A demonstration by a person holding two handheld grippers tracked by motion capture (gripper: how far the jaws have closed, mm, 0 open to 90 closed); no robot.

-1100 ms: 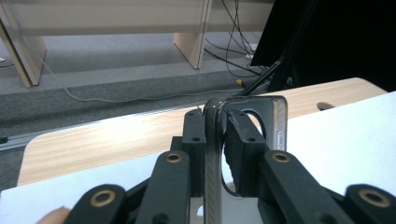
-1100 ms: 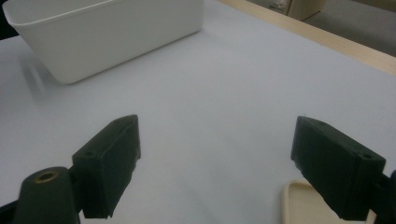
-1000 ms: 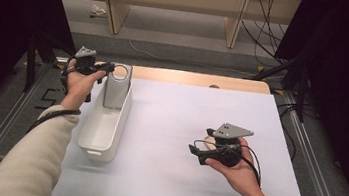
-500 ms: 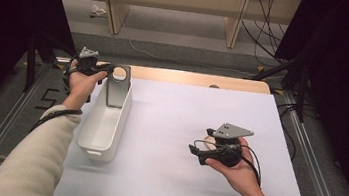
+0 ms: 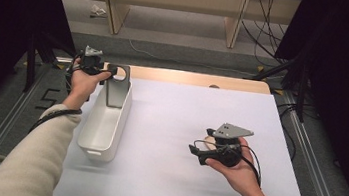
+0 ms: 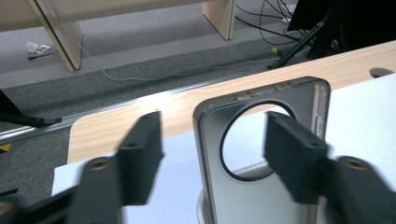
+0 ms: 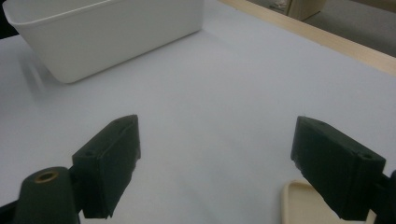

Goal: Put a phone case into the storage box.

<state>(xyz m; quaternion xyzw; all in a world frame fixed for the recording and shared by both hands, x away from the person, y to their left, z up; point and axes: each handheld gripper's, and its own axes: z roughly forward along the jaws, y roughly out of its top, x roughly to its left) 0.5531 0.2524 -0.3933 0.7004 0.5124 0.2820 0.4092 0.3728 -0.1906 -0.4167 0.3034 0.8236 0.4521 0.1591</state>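
High view: metal stand (image 5: 115, 86) upright in far end of white bin (image 5: 105, 122) on worktop (image 5: 172, 143); left tongs (image 5: 110, 74) at its top.

Left gripper view: jaws just opened, astride the ringed top (image 6: 261, 135), not pressing. Prob. rigid, slick, top-heavy; grip flat sides.

Right gripper view: right tongs (image 7: 215, 158) apart, empty.

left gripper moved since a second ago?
No. The left gripper sits at the white bin's far end; its jaws just opened off the metal stand.

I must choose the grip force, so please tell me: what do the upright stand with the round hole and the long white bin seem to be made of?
The stand looks like brushed metal, perhaps aluminium: grey, a soft sheen, a thin bright edge. The bin looks like matte white plastic: smooth walls, rounded corners and rim.
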